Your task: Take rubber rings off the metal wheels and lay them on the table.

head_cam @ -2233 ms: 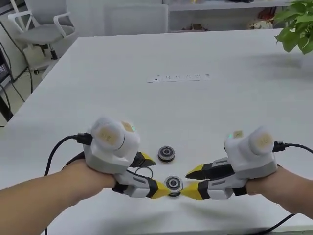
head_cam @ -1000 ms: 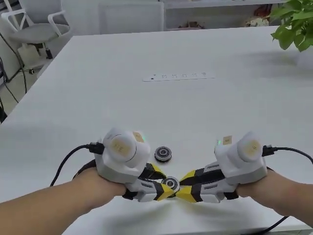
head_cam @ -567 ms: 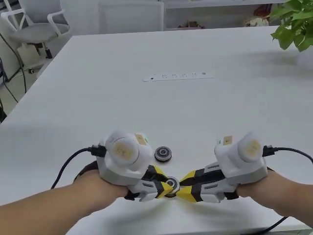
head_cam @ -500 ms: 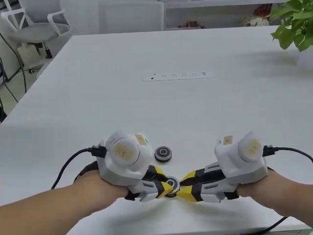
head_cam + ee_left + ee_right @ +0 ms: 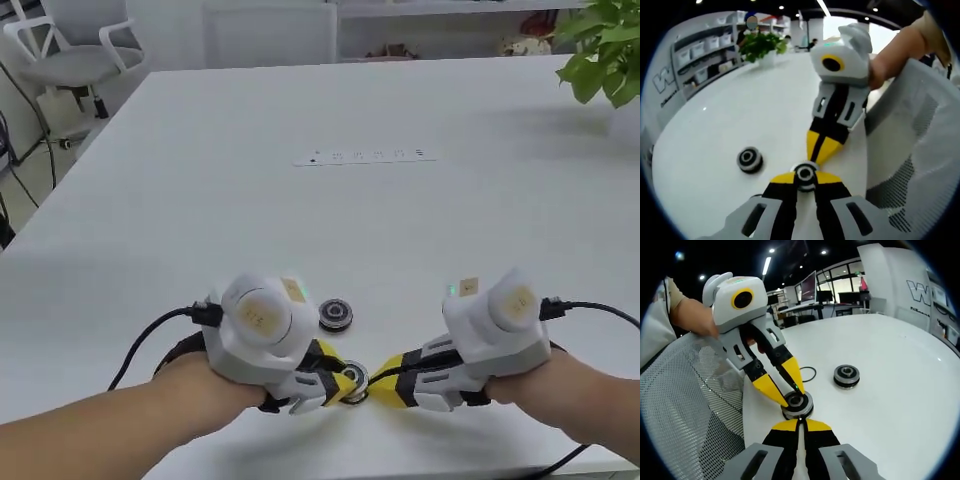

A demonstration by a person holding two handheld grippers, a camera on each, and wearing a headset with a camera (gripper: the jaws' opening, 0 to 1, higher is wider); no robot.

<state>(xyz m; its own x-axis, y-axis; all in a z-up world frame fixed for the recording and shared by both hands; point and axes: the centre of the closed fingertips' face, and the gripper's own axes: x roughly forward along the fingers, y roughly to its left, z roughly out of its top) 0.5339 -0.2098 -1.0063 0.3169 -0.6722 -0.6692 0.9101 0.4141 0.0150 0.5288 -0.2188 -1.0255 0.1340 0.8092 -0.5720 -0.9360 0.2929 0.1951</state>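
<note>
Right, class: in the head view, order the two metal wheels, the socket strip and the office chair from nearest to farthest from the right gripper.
1. Gripped wheel, at the right gripper tips.
2. Second wheel, just beyond, leftward.
3. Socket strip, mid-table.
4. Office chair, far left.

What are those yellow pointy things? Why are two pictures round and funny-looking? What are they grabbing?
Those are two hand-held grippers, like big tweezers, and a person holds them. The big picture comes from a camera on the person's head. Each round picture comes from a small camera riding on one gripper, looking along its jaws.

On the white table lie two small metal wheels, a nearer wheel and a farther wheel, plus a thin black rubber ring lying loose.

The left gripper holds the nearer wheel between its jaws. The right gripper has its jaws closed and its tips touch that wheel's edge. I cannot tell whether it pinches a ring there.
</note>
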